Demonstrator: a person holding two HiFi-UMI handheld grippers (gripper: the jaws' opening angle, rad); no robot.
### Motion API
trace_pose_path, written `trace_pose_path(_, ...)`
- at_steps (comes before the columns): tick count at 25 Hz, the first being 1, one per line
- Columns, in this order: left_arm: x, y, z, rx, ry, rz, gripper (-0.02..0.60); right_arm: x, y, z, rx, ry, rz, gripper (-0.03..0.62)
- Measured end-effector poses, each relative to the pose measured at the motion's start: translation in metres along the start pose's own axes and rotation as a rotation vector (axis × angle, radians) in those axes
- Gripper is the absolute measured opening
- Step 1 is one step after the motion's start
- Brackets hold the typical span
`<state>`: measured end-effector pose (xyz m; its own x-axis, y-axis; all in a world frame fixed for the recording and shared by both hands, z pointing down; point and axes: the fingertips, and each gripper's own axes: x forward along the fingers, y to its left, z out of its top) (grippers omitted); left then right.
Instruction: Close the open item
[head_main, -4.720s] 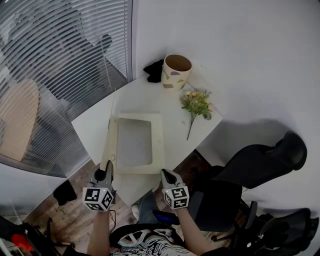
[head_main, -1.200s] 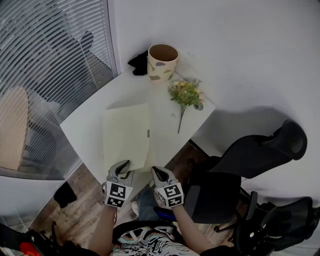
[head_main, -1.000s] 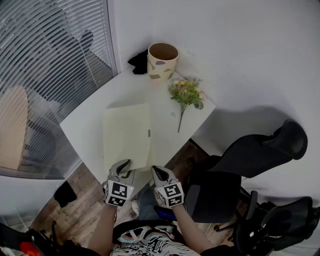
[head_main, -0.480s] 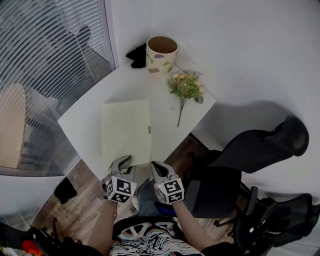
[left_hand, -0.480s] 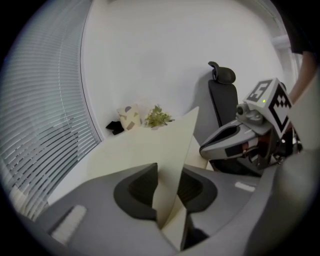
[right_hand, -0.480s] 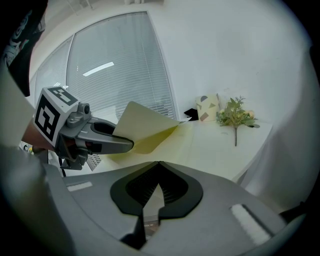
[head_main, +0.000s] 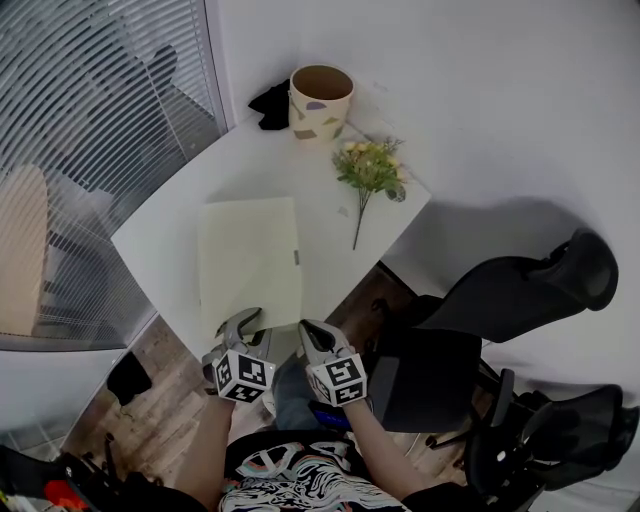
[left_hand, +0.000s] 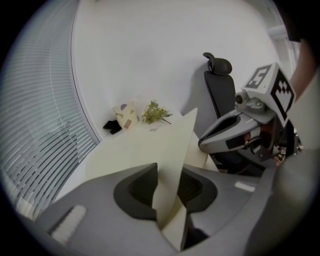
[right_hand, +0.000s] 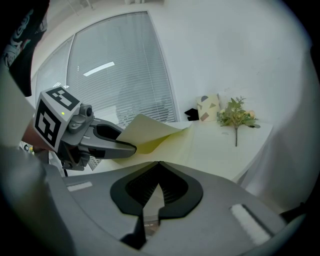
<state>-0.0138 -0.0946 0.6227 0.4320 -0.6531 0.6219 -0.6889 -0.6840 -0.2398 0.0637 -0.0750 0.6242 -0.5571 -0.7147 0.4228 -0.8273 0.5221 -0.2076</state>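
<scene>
The folder (head_main: 250, 255) looks light, thin and floppy, likely to bend and slip, so it is best taken at its near edge. It lies on the tabletop (head_main: 190, 215), and the left gripper (head_main: 245, 318) pinches its lifted near corner between narrow jaws. The right gripper (head_main: 305, 328) is just beside it, jaws together and empty.

I can't identify the black lump (head_main: 270, 103) behind the patterned cream pot (head_main: 320, 100). My left gripper (head_main: 243, 325) hides the pale yellow folder's (head_main: 250, 255) near corner.
</scene>
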Motion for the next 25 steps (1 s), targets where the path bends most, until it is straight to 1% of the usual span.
trace_pose_path(6, 0.0027, -0.0019, -0.0027, 0.006, 0.015, -0.005, 0.143, 0.0000, 0.0003, -0.0001, 0.002, -0.001, 0.001, 0.000)
trace_pose_path(12, 0.0061, -0.0043, -0.0050, 0.034, 0.032, 0.002, 0.146, 0.0000, 0.0002, -0.0003, 0.004, 0.001, 0.003, 0.000)
trace_pose_path(25, 0.0063, -0.0053, -0.0068, 0.044, 0.028, 0.011, 0.146, -0.0004, 0.0008, -0.0007, 0.005, 0.001, 0.002, 0.000)
